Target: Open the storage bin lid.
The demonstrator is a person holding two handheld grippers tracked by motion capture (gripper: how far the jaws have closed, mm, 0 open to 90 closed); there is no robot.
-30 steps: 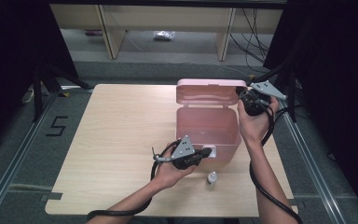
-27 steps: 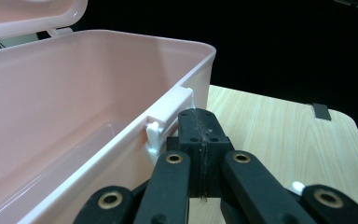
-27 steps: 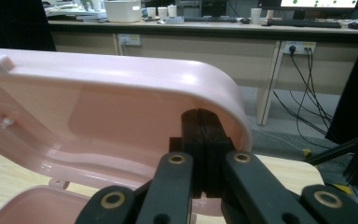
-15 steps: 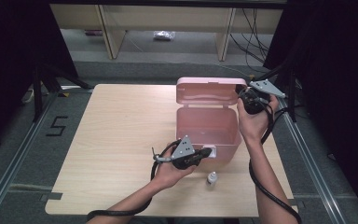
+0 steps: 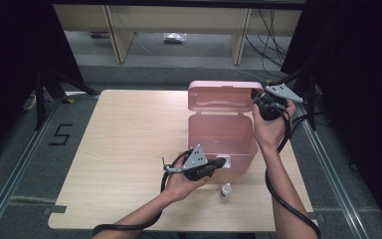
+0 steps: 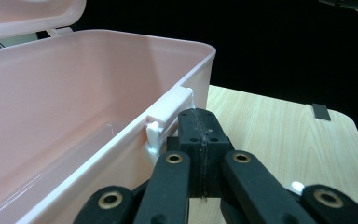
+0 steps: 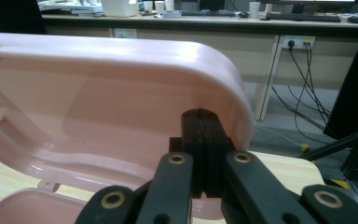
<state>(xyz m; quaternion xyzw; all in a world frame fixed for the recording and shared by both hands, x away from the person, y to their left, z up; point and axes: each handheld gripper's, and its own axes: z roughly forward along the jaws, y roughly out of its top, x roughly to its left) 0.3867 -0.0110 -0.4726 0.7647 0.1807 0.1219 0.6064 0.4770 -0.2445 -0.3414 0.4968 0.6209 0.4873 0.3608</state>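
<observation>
A pink plastic box point(image 5: 221, 142) stands open on the wooden table, its lid point(image 5: 224, 94) raised upright at the back. My left gripper point(image 5: 222, 162) is shut and empty, its tips by the white latch point(image 5: 226, 162) on the box's front wall. In the left gripper view the closed jaws point(image 6: 200, 126) lie right beside that latch point(image 6: 168, 114), below the box rim point(image 6: 121, 42). My right gripper point(image 5: 255, 95) is shut too, at the lid's right edge. Its tips point(image 7: 200, 123) rest against the lid's inner face point(image 7: 98, 102); nothing sits between them.
A small white-capped bottle point(image 5: 225, 189) stands on the table point(image 5: 129, 149) just in front of the box, near my left hand; its cap point(image 6: 297, 187) peeks past the left jaws. The table's right edge runs close beside the box. Desks and cables lie beyond the far edge.
</observation>
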